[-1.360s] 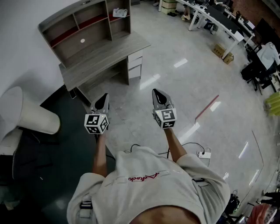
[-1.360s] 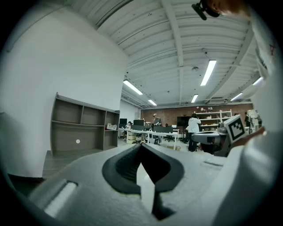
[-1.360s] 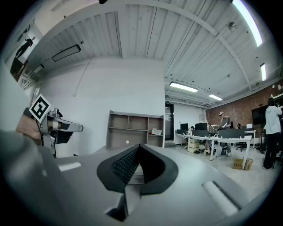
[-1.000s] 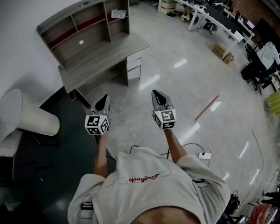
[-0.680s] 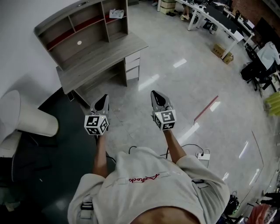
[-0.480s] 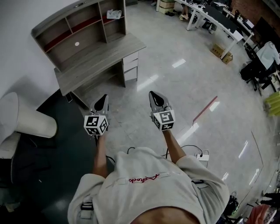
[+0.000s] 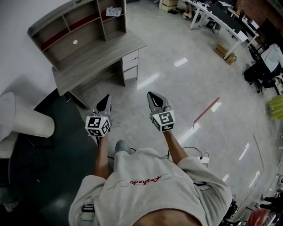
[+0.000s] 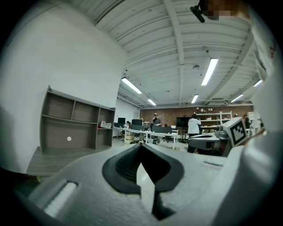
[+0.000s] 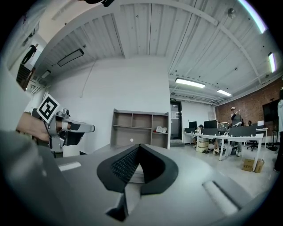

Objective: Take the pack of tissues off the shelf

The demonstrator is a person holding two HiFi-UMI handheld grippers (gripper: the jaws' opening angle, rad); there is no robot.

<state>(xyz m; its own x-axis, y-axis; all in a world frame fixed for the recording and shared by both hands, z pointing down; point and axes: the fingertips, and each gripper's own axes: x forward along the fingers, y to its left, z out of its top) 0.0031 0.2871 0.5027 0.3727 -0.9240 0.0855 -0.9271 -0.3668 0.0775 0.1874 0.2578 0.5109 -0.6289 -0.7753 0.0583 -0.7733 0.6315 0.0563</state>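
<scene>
The small white crinkled pack of tissues [image 7: 113,12] lies on a shelf in the upper compartment of the right-hand column of a grey wooden open-fronted hutch [image 7: 66,32]. Nothing touches it. In the left gripper view the pack of tissues [image 8: 105,125] shows as a pale lump at the hutch's far right, and in the right gripper view the pack [image 9: 161,129] sits in the same compartment.

The hutch stands on the back of a grey wooden desk [image 7: 98,56] set against the white wall, with 2 white drawers [image 7: 131,66] under the desk's right end.

Both grippers are held up in front of the person, well apart from the desk and pointing toward it. The left gripper [image 7: 105,98] is clenched, its 2 dark ribbed jaws meeting at the tip with nothing between them, as the left gripper [image 8: 140,146] view shows. The right gripper [image 7: 153,96] is likewise clenched and empty; in its own view the right gripper [image 9: 139,146] has its jaws pressed together at the tip.

Below them spreads a glossy pale tiled floor [image 7: 185,88] with a thin red stripe [image 7: 207,110] to the right. A white power strip [image 7: 201,159] lies near the person's right arm. To the left, a large white cylinder [image 7: 27,120] lies tilted over a dark mat [image 7: 44,167].
</scene>
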